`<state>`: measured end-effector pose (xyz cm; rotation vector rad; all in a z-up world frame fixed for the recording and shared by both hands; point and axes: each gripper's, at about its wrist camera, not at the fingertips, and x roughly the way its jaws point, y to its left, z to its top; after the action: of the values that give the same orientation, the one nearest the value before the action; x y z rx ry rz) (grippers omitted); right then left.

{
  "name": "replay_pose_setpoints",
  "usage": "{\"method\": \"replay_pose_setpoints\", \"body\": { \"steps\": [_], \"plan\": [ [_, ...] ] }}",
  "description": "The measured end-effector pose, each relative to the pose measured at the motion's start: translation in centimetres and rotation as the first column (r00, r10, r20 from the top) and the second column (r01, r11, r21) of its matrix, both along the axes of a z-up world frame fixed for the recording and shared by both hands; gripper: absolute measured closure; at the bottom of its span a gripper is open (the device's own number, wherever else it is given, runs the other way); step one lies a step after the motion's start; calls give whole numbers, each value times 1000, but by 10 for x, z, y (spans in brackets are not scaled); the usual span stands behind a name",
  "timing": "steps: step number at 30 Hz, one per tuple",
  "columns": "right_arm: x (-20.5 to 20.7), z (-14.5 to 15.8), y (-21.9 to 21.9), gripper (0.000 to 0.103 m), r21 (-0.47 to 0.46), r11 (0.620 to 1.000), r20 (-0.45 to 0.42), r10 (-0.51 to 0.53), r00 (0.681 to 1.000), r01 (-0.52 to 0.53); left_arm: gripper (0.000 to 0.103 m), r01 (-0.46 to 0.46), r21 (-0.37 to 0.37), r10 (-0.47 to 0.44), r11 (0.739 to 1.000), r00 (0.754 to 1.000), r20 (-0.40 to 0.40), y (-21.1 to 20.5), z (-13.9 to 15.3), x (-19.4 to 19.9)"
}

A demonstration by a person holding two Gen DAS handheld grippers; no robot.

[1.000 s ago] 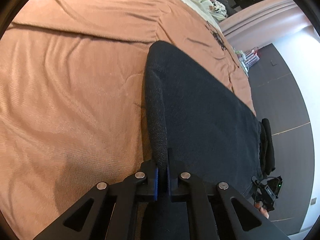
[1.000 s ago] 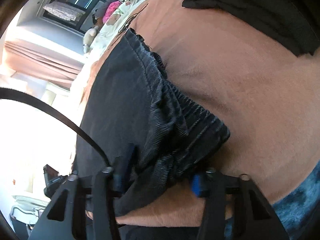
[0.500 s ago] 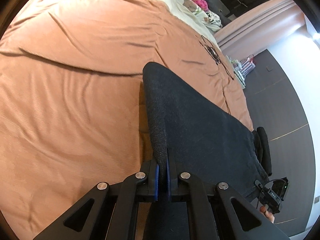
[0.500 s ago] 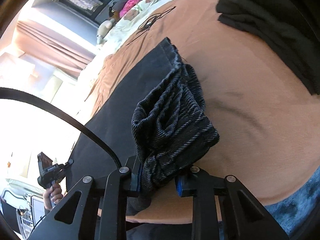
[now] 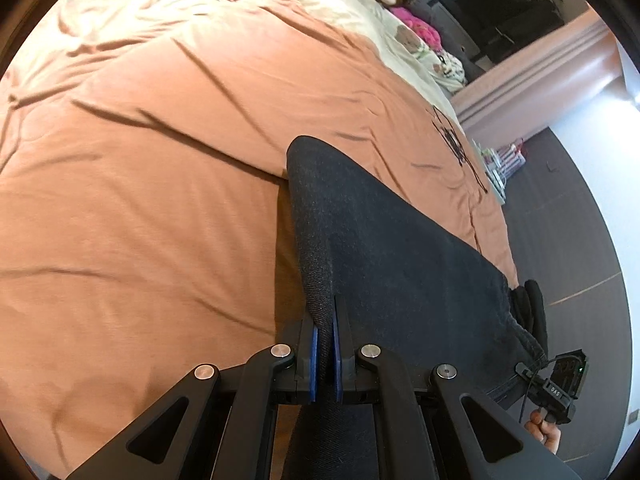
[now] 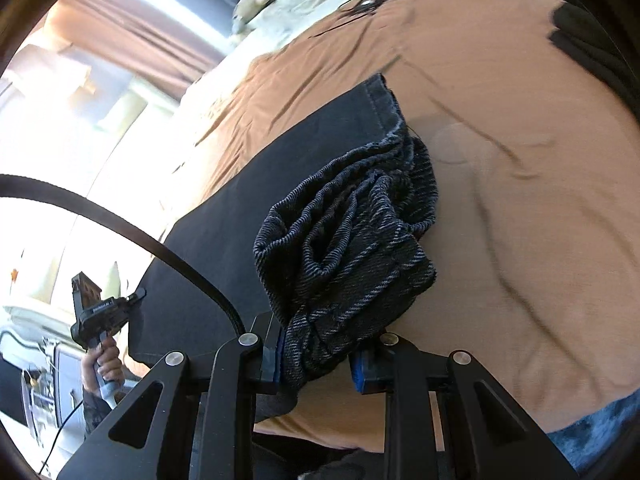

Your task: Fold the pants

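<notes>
— How much room on the bed?

— Plenty: the orange bedspread lies bare to the left of the pants; its edge drops to dark floor on the right.

— And the pants?

— Dark denim, stretched above the spread between both tools. The left gripper is clamped on a folded edge; the right gripper – its jaws just closing – pinches the bunched, ribbed waistband.

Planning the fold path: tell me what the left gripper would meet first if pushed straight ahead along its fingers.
The left gripper, shut on the dark pants, would first run along that lifted fabric, then probably meet the orange bedspread beyond; depth is unclear.
</notes>
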<state>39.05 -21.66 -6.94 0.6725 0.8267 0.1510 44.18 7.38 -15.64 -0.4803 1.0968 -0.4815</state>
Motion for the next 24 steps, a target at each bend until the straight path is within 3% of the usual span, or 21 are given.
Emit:
{"method": "replay_pose_setpoints", "body": {
  "steps": [12,20,24],
  "plan": [
    [57,4,26,82,-34,995,-26,89,996,-90,97,-59,-7,59,998,998,-2,63,-7,-17],
    [69,-19,26,82,-21,995,-82,100,992,-102,96,-58,23,59,998,998,-32,79,-15,-6],
    [71,-33,11,71,3,996,-120,86,989,-86,88,-61,80,68,995,994,-81,76,-35,-9]
  ]
}}
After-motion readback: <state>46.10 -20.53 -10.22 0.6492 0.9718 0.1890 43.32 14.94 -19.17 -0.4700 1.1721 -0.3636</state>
